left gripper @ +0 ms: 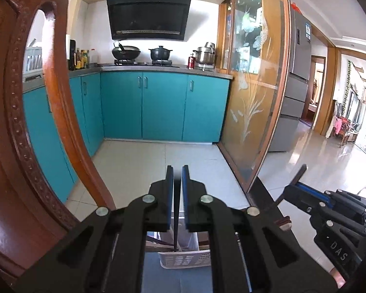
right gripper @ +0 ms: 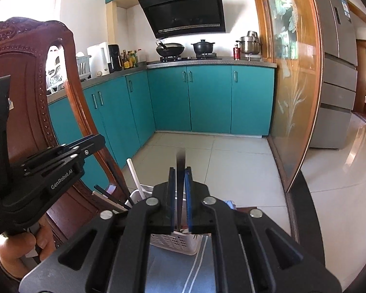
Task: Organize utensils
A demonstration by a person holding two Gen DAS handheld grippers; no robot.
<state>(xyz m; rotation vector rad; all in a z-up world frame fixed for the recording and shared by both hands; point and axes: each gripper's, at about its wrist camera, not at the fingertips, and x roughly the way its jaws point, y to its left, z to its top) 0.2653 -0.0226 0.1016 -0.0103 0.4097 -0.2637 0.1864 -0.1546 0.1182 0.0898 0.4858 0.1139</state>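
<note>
While the left gripper (left gripper: 177,171) pinches a thin dark stick (left gripper: 176,222) over the white basket (left gripper: 185,260), it could slip sideways. Right view: right gripper (right gripper: 180,172) clamps another dark utensil (right gripper: 180,185) above the basket (right gripper: 175,243); tilting risks missing it.

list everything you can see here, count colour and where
dark utensil: 1, thin, between the left hand-held gripper's fingers, above the basket
dark utensil blade: 1, clamped in the right hand-held gripper
basket: 1, white, perforated, below both grippers
white utensil: 1, standing in the basket
chair back: 1, carved red-brown wood, left
cabinets: teal, under and above the counter
range hood: 1, black, over the stove
wok: 1, black, on the stove
pot: 1, black, on the stove
steel pot: 1, silver, counter right
fridge: 1, grey, right
left hand-held gripper: black, blue pads
right hand-held gripper: black, blue pads
</note>
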